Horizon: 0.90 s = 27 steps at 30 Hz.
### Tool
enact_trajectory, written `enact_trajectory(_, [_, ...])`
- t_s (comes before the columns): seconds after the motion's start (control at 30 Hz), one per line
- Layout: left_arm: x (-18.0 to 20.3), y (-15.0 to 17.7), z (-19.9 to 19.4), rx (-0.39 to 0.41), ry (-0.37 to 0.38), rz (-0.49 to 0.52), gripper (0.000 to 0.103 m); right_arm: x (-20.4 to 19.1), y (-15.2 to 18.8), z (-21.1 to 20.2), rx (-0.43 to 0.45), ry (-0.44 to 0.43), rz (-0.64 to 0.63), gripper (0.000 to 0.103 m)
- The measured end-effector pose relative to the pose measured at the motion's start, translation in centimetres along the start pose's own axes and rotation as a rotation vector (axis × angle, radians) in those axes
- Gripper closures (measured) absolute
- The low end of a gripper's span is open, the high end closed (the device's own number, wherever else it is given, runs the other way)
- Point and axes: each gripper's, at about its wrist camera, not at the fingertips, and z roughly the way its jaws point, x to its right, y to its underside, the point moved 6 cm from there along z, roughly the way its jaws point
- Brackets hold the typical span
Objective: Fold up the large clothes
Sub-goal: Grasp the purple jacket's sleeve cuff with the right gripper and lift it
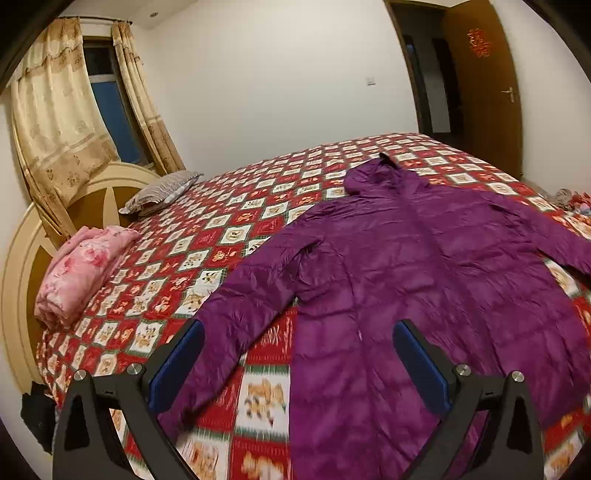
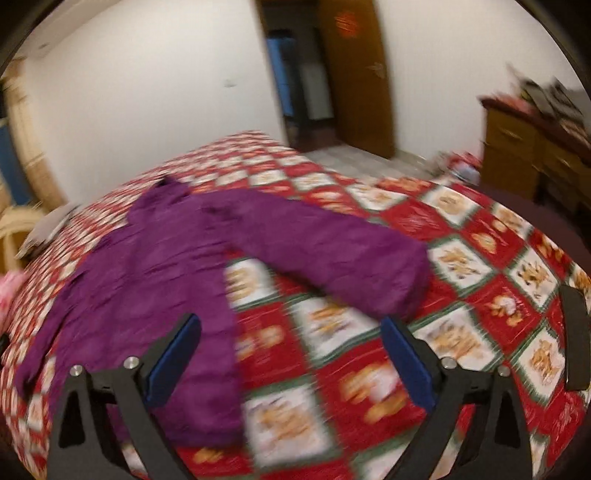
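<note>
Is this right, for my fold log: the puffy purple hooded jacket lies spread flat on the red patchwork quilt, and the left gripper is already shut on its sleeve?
Not quite. In the left wrist view the left gripper is open above the puffy purple hooded jacket, holding nothing. The jacket does lie spread on the red patchwork quilt.

door sign: you have a red paper ornament point(image 1: 479, 43) on the brown door point(image 1: 491, 110), shaped like a double-happiness character, its strokes too soft to read for sure.
door sign, right wrist view: the same ornament point(image 2: 345, 23) is only a red smear (motion blur).
bedspread: the red squares of the bedspread point(image 1: 236, 229) carry gold script-like marks you cannot make out; the white squares hold pictures, not letters.
everything else: you get no brand, number or label that can be read.
</note>
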Motion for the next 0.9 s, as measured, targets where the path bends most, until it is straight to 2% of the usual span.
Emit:
enact_trajectory(0.13, [-0.7, -1.5, 3.9, -0.013, -0.052, 0.0, 0.001, 4.0, -1.8, 4.0, -0.057, 0.075, 0.069, 0.013])
enact_trajectory(0.3, [-1.5, -2.9, 9.3, -0.039, -0.13, 0.028, 0.001, 6.5, -1.9, 8.4, -0.147, 0.11, 0.106, 0.027])
enact_trajectory(0.37, [-2.2, -3.1, 11.5, -0.069, -0.145, 0.022, 0.001, 6.8, -1.7, 9.4, -0.173, 0.11, 0.102, 0.046])
enact_trajectory(0.43, [-3.0, -3.2, 13.3, -0.101, -0.144, 0.005, 0.001, 6.6, -1.7, 9.7, -0.174, 0.103, 0.073, 0.056])
enact_trajectory(0.47, [-3.4, -3.2, 13.9, -0.111, -0.145, -0.002, 0.001, 6.4, -1.9, 9.5, -0.17, 0.102, 0.051, 0.067])
enact_trajectory(0.57, [-4.5, -3.7, 15.3, -0.123, -0.16, -0.021, 0.001, 6.5, -2.8, 9.5, -0.169, 0.088, 0.039, 0.084])
enact_trajectory(0.73, [-6.4, -4.4, 16.5, -0.126, -0.177, -0.037, 0.001, 6.1, -6.0, 9.1, -0.125, 0.131, -0.033, 0.089])
enact_trajectory(0.9, [-8.7, -4.9, 17.5, -0.125, -0.208, -0.056, 0.001, 2.3, -10.0, 7.9, -0.033, 0.15, -0.138, 0.091])
